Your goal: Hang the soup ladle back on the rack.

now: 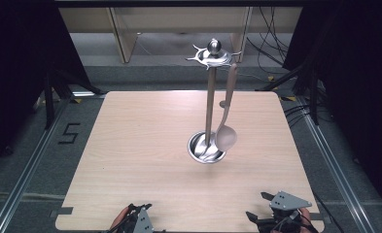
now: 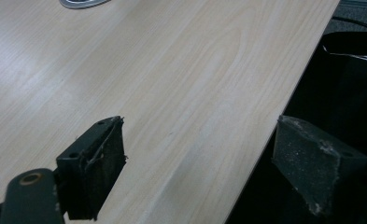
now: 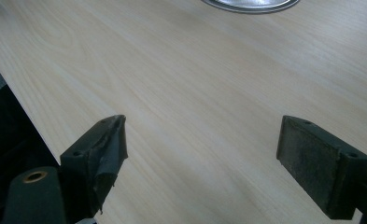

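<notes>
While both grippers are waiting at the near table (image 1: 130, 160) edge — left gripper (image 1: 139, 213) and right gripper (image 1: 262, 206) each with jaws spread, holding nothing — work looks barely begun. Farther off, mid-table, the ladle (image 1: 226, 131) is hanging from the rack (image 1: 210, 97) — next probably calling for a long forward reach.

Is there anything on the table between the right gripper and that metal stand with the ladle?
No. In the high view, bare wood lies between the right gripper and the stand holding the ladle.
</notes>
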`<state>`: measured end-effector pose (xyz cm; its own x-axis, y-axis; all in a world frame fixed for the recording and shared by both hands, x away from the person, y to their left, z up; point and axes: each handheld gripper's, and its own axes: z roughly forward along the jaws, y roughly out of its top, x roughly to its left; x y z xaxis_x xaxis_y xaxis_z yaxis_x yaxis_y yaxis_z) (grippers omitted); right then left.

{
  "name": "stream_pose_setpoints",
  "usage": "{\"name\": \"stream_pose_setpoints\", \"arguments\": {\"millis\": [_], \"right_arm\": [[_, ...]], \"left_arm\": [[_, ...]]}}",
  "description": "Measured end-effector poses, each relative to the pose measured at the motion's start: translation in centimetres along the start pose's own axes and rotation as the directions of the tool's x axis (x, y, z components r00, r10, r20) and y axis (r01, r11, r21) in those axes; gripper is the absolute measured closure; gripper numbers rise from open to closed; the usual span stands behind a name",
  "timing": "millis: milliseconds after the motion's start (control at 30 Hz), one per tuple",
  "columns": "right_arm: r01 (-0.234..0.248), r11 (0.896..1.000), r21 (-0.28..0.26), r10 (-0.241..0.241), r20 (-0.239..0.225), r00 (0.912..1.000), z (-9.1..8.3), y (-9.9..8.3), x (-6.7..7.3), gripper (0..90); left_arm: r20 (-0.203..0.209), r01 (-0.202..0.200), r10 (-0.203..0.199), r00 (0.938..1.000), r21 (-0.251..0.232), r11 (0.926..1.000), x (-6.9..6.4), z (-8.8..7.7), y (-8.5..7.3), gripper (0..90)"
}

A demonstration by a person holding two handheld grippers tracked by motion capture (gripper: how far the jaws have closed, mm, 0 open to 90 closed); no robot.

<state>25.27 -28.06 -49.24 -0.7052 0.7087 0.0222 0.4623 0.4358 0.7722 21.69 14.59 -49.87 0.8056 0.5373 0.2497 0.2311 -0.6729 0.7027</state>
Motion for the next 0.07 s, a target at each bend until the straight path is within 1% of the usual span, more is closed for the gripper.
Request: {"name": "stream_pose_setpoints", "arguments": {"millis": [33, 67], "right_arm": [[0.013, 1.0, -0.002, -0.013, 0.004, 0.9999, 0.02, -0.02, -0.08, 17.0], [0.01, 1.0, 0.001, -0.01, 0.008, 0.9999, 0.0, -0.04, -0.09, 17.1]], "left_arm": [[-0.001, 0.001, -0.001, 1.0, 0.0, 1.0, 0.0, 0.0, -0.01, 16.1], [-0.004, 0.004, -0.004, 1.0, -0.001, 1.0, 0.0, 0.03, -0.02, 16.1]]}}
